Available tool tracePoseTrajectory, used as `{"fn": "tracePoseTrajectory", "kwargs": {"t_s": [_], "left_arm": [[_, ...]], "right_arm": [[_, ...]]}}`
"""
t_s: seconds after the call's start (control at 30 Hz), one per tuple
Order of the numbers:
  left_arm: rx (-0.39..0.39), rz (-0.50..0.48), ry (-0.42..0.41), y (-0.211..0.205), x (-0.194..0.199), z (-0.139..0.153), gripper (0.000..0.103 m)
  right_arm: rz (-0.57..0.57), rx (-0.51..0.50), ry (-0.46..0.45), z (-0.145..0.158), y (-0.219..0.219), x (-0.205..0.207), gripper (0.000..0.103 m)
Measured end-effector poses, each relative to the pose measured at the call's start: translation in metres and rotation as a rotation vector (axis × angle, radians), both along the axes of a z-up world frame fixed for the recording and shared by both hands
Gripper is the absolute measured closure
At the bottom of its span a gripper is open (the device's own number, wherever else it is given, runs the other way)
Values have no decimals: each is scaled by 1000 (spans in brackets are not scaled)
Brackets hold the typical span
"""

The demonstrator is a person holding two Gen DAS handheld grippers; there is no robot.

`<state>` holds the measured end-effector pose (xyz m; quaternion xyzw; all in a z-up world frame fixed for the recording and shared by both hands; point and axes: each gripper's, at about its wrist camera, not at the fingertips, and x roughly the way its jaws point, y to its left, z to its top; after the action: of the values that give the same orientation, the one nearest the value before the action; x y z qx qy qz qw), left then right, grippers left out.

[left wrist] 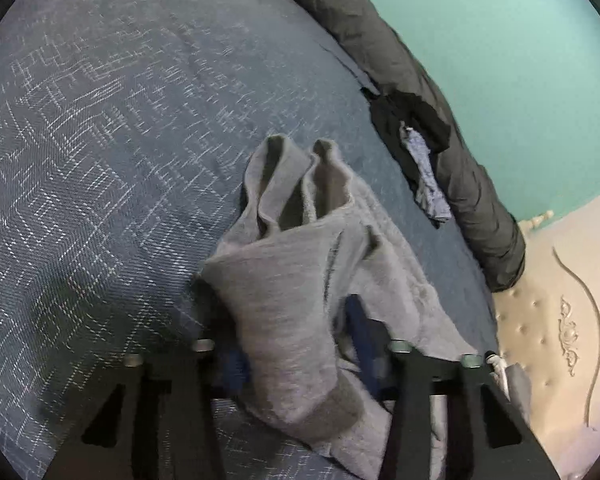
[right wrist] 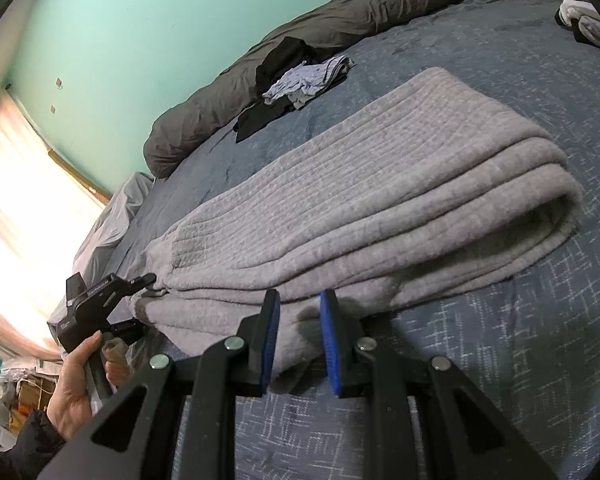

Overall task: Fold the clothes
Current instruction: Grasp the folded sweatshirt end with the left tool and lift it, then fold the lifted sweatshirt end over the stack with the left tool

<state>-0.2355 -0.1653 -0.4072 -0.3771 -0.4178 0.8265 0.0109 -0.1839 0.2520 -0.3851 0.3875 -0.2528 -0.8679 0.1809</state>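
Grey ribbed garment (right wrist: 380, 196), folded lengthwise, lies on the blue patterned bedspread (right wrist: 520, 360). Right gripper (right wrist: 300, 340), at 6 o'clock of the garment, pinches its near edge between narrow blue pads (right wrist: 270, 344). Left gripper (left wrist: 300, 344) clamps bunched grey fabric, at 8 o'clock in the right view.

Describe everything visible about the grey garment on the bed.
The grey garment is a thick, ribbed knit, folded lengthwise into several layers with a rounded fold at one end. It lies flat on the blue patterned bedspread. The right tongs pinch its near edge; the left tongs have bunched cloth between them at the other end.
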Motion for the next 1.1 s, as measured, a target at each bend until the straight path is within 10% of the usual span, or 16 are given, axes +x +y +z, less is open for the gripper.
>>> {"fn": "tracePoseTrajectory", "kwargs": {"t_s": [0.7, 0.93, 1.1], "left_arm": [[-78, -127, 186, 55, -9, 100, 80], [-138, -266, 277, 153, -43, 172, 82], [-241, -488, 245, 279, -70, 165, 82]], "right_arm": [[-162, -70, 53, 8, 83, 13, 83], [-229, -106, 57, 9, 127, 28, 83], [-282, -136, 55, 8, 159, 36, 83]]}}
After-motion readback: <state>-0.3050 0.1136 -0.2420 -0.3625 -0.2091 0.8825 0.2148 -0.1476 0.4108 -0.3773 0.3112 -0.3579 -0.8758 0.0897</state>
